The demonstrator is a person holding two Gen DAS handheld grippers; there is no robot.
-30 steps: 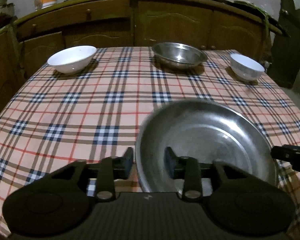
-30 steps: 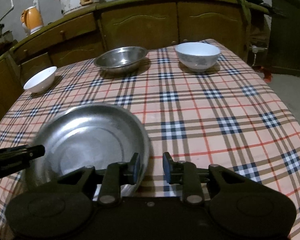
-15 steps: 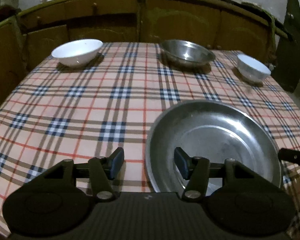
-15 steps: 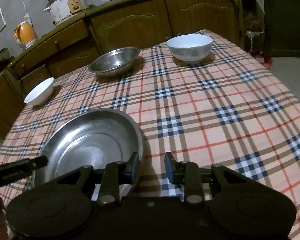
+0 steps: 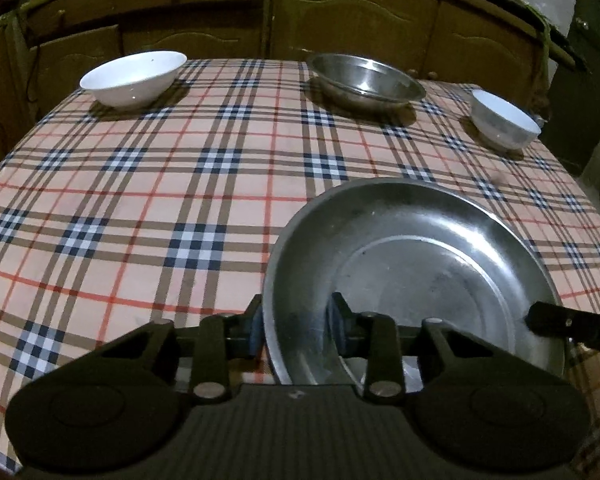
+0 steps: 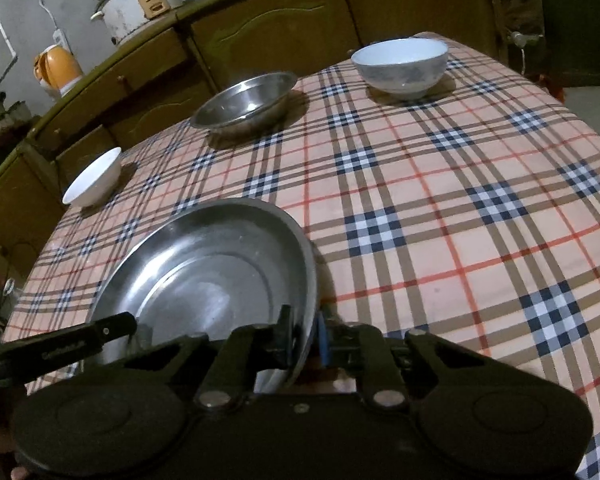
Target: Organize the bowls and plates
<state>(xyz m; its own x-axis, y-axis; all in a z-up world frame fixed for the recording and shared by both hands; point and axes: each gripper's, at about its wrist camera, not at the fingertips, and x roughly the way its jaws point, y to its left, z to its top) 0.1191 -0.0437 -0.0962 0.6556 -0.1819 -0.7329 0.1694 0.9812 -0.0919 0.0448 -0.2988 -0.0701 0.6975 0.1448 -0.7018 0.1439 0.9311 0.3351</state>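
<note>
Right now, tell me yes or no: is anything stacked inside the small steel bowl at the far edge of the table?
No: in the left wrist view the small steel bowl shows only its bare, shiny inside.

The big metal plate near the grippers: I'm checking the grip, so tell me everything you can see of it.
The big metal plate is round, shallow and dull silver, with a flat bottom, sloping wall and thin rim, and holds nothing. It sits at the near side of the checked tablecloth. The left gripper straddles its left rim, jaws just closing. The right gripper is shut on the opposite rim, which looks slightly raised.
</note>
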